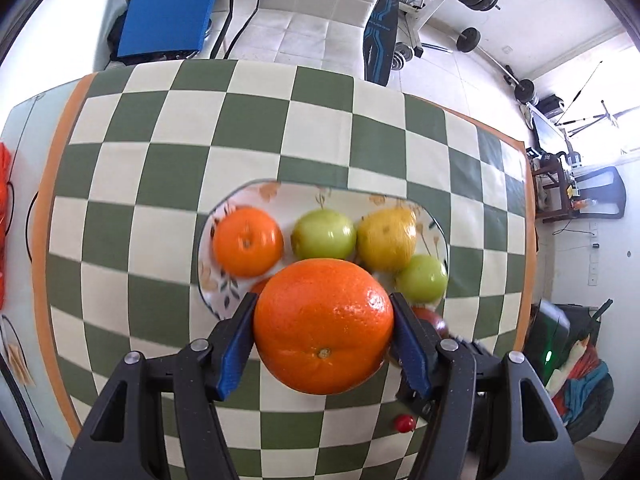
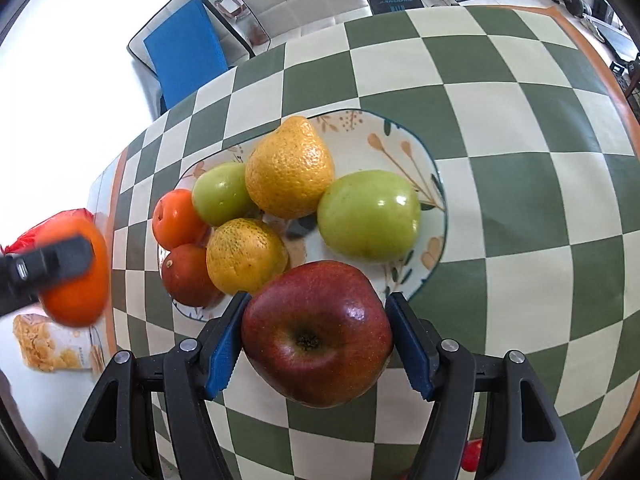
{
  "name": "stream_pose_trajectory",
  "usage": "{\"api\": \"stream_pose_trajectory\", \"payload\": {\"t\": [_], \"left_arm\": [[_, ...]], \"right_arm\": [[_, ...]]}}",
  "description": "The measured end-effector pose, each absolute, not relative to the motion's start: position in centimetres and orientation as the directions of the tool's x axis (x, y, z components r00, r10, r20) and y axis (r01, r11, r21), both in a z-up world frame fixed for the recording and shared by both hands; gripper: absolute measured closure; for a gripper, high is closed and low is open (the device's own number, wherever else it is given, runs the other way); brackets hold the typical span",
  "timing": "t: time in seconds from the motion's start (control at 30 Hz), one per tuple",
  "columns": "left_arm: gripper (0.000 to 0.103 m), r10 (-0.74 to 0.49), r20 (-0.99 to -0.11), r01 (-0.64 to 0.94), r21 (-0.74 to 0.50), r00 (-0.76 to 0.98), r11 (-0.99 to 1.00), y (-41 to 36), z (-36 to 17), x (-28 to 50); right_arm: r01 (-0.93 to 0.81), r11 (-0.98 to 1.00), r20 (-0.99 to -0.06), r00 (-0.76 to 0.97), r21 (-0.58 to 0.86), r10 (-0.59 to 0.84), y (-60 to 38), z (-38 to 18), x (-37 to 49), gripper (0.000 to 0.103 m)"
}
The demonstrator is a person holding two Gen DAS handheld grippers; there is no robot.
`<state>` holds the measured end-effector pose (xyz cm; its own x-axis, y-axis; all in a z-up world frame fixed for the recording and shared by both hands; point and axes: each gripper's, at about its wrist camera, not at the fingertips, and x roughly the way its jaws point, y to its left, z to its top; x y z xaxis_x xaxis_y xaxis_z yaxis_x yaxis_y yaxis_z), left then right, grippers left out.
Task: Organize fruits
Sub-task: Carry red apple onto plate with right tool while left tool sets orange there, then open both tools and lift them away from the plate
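Orange (image 1: 323, 326) in left tool (image 1: 323, 334) — no readable labels

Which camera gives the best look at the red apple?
The right wrist view: the red apple fills the foreground, gripped between the right gripper fingers. The left wrist view shows only a sliver behind its finger.

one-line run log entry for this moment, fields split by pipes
left gripper: shut on orange | right gripper: shut on red apple | both held above plate | plate: six fruits
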<state>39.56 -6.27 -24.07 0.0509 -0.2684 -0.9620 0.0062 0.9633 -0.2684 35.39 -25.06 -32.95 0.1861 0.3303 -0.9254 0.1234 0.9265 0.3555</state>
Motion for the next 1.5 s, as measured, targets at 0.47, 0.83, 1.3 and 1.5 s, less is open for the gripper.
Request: {"api": "stream_pose_trajectory", "payload": {"t": [0.47, 0.83, 1.3, 1.5], "left_arm": [[0.041, -0.168, -0.985, 0.055, -0.169, -0.033, 0.984, -7.7, -31.0, 49.8], [0.04, -0.141, -0.986, 0.104, -0.15, -0.091, 0.983, -8.6, -33.8, 48.9], [0.029, -0.145, -0.985, 0.063, -0.151, -0.094, 0.987, -7.6, -32.9, 47.6], [0.014, -0.117, -0.993, 0.062, -0.115, 0.02, 0.991, -7.3, -29.2, 45.6]], "right_arm": [[0.168, 0.933, -0.942, 0.166, 0.319, 0.292, -23.0, -35.3, 35.9, 0.032], [0.192, 0.929, -0.943, 0.166, 0.317, 0.287, -22.7, -35.7, 36.3, 0.032], [0.221, 0.918, -0.94, 0.167, 0.329, 0.297, -23.8, -35.4, 36.1, 0.017], [0.204, 0.936, -0.95, 0.186, 0.287, 0.251, -24.5, -33.7, 35.2, 0.011]]}}
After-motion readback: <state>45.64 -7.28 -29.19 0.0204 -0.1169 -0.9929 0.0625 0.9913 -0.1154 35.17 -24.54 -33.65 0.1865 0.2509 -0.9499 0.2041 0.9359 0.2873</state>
